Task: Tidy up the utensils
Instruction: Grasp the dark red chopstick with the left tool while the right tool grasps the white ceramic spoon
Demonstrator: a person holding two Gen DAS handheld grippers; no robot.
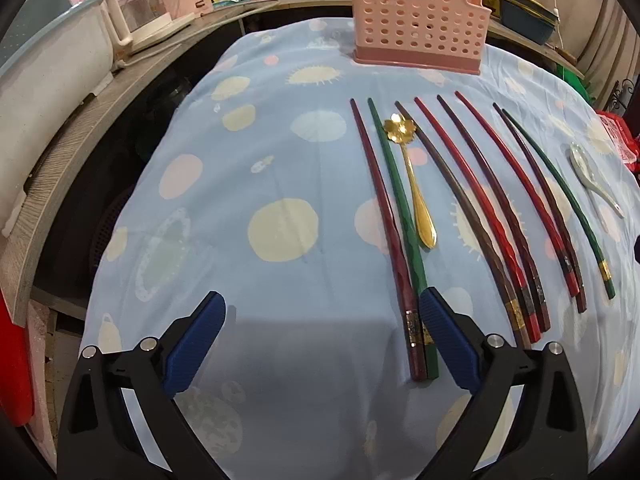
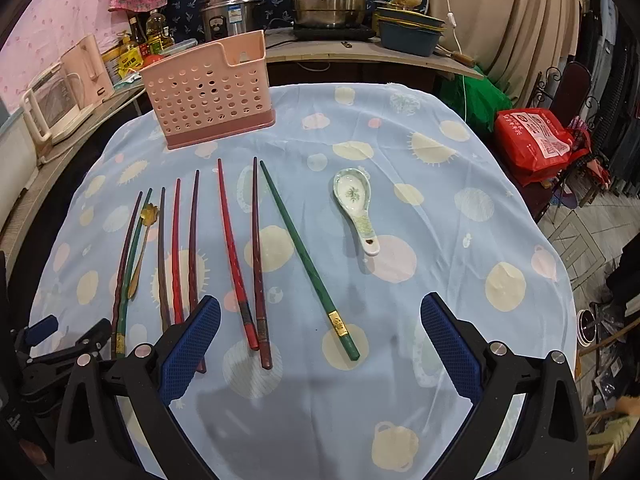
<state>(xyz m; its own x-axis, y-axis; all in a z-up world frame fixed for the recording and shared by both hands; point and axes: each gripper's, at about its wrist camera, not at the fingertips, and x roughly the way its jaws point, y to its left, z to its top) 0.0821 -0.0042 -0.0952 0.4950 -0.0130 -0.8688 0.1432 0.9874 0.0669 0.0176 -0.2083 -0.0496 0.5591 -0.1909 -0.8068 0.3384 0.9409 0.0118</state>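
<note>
In the left wrist view, the left gripper [image 1: 322,334] is seen spread wide at the bottom of the frame above a light blue tablecloth with pale round spots [image 1: 240,168]. A pink perforated plastic utensil holder [image 1: 418,24] stands at the top centre. Right of centre, long lacquered chopsticks in dark red, green and brown [image 1: 472,200] are laid in a fan, with a gold flower-bowled metal spoon [image 1: 416,188] among the leftmost ones. At the right edge lies a white ceramic soup spoon [image 1: 592,176]. In the right wrist view, the right gripper [image 2: 320,338] is likewise held spread, nothing between its fingers.
</note>
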